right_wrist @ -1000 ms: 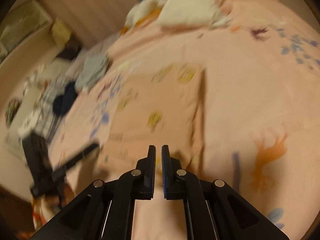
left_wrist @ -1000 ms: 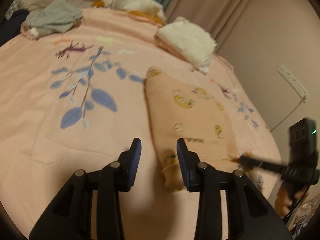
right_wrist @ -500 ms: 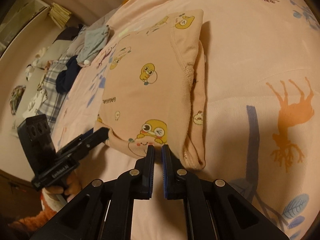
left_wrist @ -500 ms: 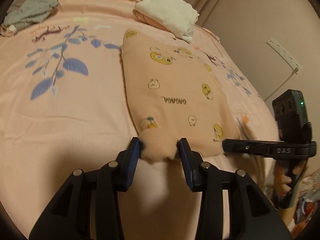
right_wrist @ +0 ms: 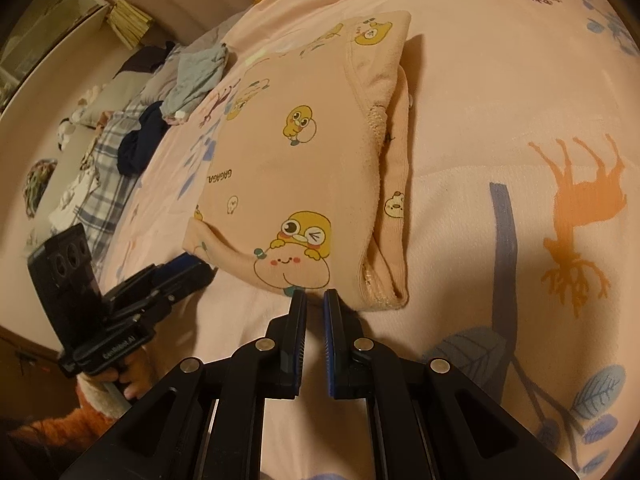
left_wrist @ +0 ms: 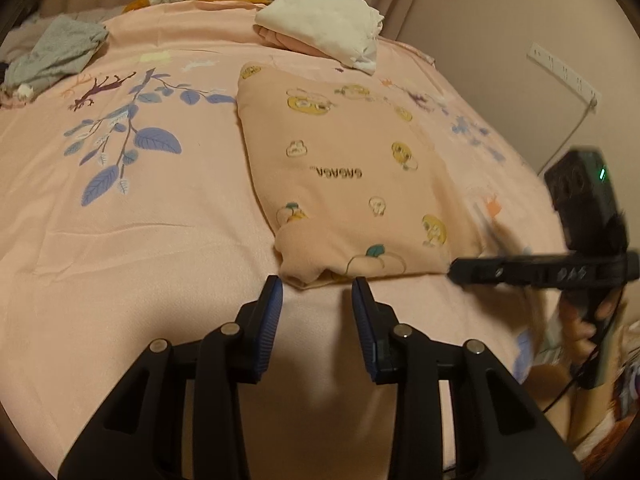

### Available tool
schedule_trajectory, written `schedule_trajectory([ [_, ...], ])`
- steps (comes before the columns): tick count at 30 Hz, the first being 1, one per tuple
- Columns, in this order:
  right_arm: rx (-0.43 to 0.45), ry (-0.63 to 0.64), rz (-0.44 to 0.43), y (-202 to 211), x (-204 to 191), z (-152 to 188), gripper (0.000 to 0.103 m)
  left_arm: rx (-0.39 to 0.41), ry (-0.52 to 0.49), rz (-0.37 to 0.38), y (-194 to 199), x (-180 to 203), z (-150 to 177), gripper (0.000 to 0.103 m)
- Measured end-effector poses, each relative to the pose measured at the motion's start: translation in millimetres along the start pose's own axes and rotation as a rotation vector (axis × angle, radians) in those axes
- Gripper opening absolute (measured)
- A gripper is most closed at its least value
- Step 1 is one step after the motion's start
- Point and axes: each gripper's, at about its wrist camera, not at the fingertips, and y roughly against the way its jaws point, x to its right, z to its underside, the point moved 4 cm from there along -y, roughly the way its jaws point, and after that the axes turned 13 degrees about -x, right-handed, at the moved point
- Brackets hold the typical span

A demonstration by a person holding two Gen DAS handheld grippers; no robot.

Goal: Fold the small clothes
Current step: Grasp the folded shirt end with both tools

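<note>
left hand-held gripper [left_wrist: 316,294] is now sitting apart and empty, having let go of the near hem of the peach printed garment [left_wrist: 352,184]; right hand-held gripper [right_wrist: 315,300] is staying nearly together, gripping nothing. garment is lying folded on the bed [left_wrist: 120,240], so this fold is looking done. folded white stack [left_wrist: 320,28] at 12 o'clock, grey clothes [left_wrist: 56,52] at 10 o'clock; nothing is blocking.
</note>
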Motion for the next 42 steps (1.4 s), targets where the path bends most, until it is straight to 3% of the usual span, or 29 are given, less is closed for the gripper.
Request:
schedule_trajectory([
  [4, 0.003, 0.010, 0.015, 1, 0, 0, 0.005, 0.121, 0.021, 0.078, 25, -3, -14, 0.035],
  [7, 0.002, 0.012, 0.016, 0, 0, -1, 0.004, 0.140, 0.028, 0.173, 30, -3, -20, 0.036],
  [9, 0.000, 0.013, 0.013, 0, 1, -1, 0.004, 0.102, 0.011, 0.226, 16, 0, -23, 0.036],
  [11, -0.002, 0.008, 0.006, 0, 1, -2, 0.004, 0.023, 0.031, 0.219, -8, 0, -21, 0.034],
  [14, -0.002, 0.008, 0.002, 0, 3, 1, 0.005, -0.030, -0.001, 0.262, -16, 9, -9, 0.034],
  [16, -0.003, 0.010, -0.004, 1, 4, 1, 0.005, -0.077, -0.024, 0.245, -18, 11, 1, 0.032],
  [18, -0.006, 0.005, -0.012, 1, 5, 1, 0.004, -0.068, -0.029, 0.205, -16, 8, 6, 0.021],
  [22, 0.000, 0.020, 0.011, 1, 2, 2, 0.005, -0.037, 0.027, 0.232, 3, 1, 0, 0.022],
  [26, 0.001, 0.021, 0.014, 1, 2, 1, 0.005, 0.042, 0.037, 0.184, 19, -5, -8, 0.028],
  [30, -0.009, 0.009, -0.006, 3, 4, 1, 0.006, 0.092, 0.033, 0.117, 29, -6, -16, 0.044],
  [32, -0.016, 0.018, 0.041, 5, 1, 1, 0.006, 0.100, 0.037, 0.096, 32, -8, -17, 0.048],
  [33, -0.017, 0.029, 0.080, 7, -3, 1, 0.009, 0.103, 0.036, 0.085, 32, -9, -18, 0.054],
  [35, -0.013, 0.063, 0.151, 13, -13, 0, 0.029, 0.123, 0.024, 0.047, 35, -12, -21, 0.064],
  [37, 0.018, 0.096, 0.178, 22, -22, -3, 0.063, 0.146, 0.037, 0.017, 36, -17, -25, 0.072],
  [39, 0.068, 0.114, 0.182, 33, -30, -9, 0.072, 0.152, 0.062, 0.023, 37, -22, -30, 0.078],
  [42, 0.129, 0.096, 0.188, 49, -30, -26, 0.073, 0.144, 0.123, 0.029, 36, -34, -47, 0.086],
])
